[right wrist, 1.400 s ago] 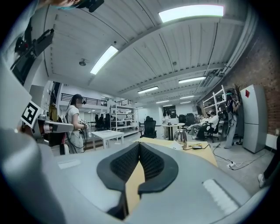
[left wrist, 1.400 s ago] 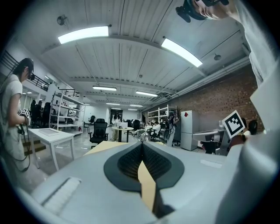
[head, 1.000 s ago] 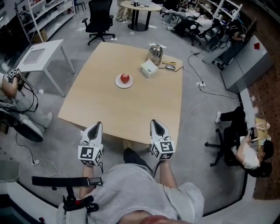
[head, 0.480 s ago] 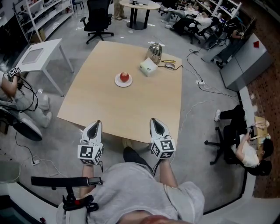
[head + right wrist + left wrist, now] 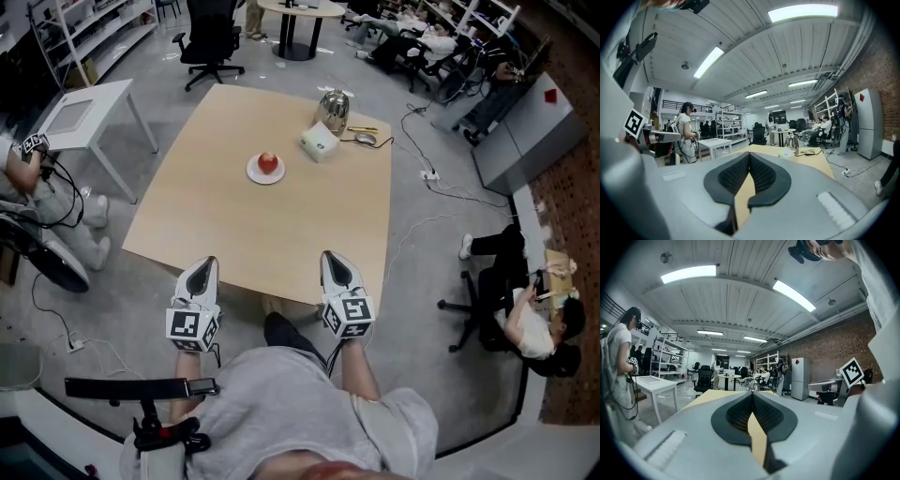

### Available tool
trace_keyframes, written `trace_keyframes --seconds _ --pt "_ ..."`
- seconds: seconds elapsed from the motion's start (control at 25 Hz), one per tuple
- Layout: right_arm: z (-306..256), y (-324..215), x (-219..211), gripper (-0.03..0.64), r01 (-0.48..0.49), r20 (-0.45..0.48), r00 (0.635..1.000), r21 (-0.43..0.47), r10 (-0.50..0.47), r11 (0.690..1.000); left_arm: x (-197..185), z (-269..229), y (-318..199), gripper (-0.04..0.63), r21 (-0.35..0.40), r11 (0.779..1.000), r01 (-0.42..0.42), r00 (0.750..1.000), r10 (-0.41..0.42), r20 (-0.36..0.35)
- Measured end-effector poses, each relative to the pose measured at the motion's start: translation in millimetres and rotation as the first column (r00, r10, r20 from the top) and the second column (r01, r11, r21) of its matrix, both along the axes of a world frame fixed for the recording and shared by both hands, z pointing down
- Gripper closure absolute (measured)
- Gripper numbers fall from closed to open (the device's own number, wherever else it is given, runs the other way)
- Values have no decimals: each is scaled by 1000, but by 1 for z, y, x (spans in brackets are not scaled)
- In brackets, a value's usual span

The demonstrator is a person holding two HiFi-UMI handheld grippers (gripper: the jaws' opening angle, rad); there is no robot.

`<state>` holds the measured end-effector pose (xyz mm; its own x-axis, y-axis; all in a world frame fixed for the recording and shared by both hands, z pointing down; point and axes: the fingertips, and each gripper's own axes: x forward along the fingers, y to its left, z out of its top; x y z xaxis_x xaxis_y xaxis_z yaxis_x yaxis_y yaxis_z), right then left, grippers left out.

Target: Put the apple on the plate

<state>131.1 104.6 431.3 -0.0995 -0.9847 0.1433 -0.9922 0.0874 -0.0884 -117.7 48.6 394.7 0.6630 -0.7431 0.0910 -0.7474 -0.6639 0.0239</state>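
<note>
The apple (image 5: 268,161) sits on the plate (image 5: 253,175), out past the middle of the table (image 5: 234,234). A kettle (image 5: 332,111) and a white box (image 5: 319,142) stand beyond it, toward the far right corner. Set against the pictures from a second ago, almost nothing differs. Apple and plate lie in the same spot, and both grippers hang at the same place by the near edge, well apart from the plate. The only shifts are a slight drift of the head camera and a person (image 5: 52,202) at the left of the room whose pose is a little different.

The left gripper (image 5: 206,266) has its jaws together at the tips with nothing between them; its own view shows only the table top through the slit lower down. The right gripper (image 5: 331,258) is the same: jaws closed, empty, pointing across the table toward the kettle.

My reading is that the task is done: the apple rests on the plate, free of either gripper, and the hands are drawn back and idle. Nothing seems left to do but keep clear; the apple looks settled, with no sign of rolling
</note>
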Motion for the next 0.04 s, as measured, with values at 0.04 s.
trace_keyframes --seconds 0.04 --pt "0 0 0 611 0 0 1000 -2 0 1000 0 0 0 577 0 1000 0 1000 0 1"
